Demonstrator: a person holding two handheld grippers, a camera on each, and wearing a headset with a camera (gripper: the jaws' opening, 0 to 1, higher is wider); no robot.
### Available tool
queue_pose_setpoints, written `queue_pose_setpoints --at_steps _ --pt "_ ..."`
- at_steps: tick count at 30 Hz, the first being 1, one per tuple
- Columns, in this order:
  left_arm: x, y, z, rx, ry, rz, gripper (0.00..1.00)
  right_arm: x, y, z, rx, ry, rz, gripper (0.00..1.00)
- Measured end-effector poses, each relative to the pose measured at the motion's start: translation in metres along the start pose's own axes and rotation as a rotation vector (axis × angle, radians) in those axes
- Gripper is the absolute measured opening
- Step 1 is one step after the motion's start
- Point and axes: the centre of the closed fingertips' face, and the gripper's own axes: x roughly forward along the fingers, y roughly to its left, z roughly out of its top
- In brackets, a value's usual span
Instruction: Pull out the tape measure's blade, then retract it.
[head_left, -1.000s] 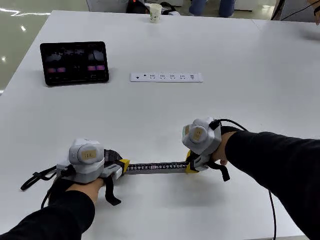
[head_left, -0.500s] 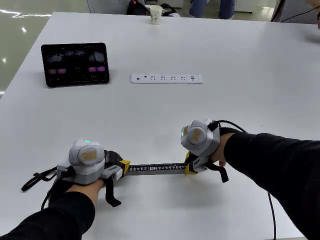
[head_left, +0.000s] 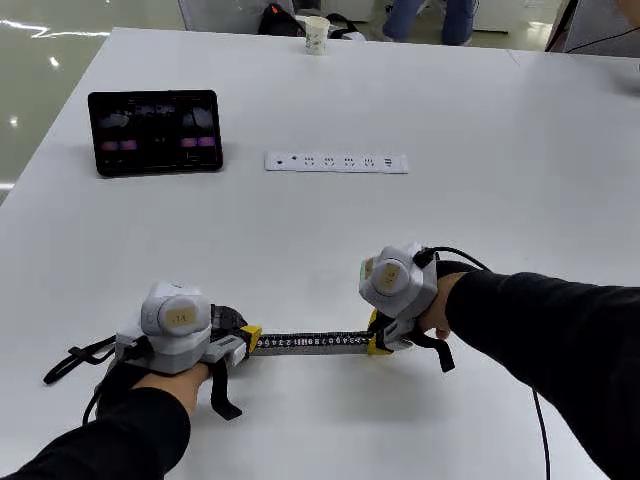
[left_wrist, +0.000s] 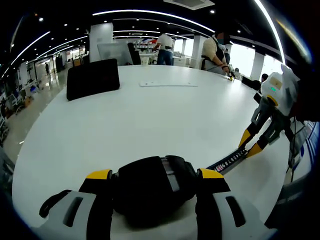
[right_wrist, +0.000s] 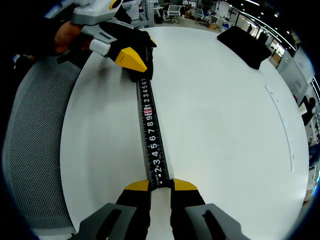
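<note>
left tongs (head_left: 245, 336) gripping, right tongs (head_left: 376, 345) pinched shut

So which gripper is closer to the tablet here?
Left. The left gripper, clamped on the tape measure's case, lies on the person's side of the tablet, almost in line with it. The right gripper, pinching the blade, is further off to the right.

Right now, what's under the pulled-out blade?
White table, bare on both sides of the blade, which runs from the case in the left gripper to the right gripper. The strip beneath is covered, so contact or gap cannot be told.
</note>
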Motion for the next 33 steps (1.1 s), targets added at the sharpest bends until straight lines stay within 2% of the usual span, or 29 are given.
queue_pose_setpoints --at_steps 5,15,23,26,33 --pt "-0.001 0.000 0.001 0.007 -0.023 -0.014 0.62 0.000 0.000 0.002 0.001 0.002 0.000 0.11" --pt "-0.001 0.000 0.000 -0.007 0.001 -0.011 0.62 0.001 0.000 0.006 0.010 0.003 -0.007 0.11" --pt "0.000 0.000 0.000 -0.016 0.002 -0.010 0.62 0.002 0.000 0.008 0.019 -0.006 -0.005 0.11" --pt "0.000 0.000 0.001 -0.024 0.000 -0.011 0.62 0.003 0.001 0.009 -0.027 -0.022 0.004 0.11" --pt "0.000 0.001 0.002 -0.043 -0.002 -0.018 0.62 0.003 0.001 0.013 -0.018 -0.037 0.003 0.11"
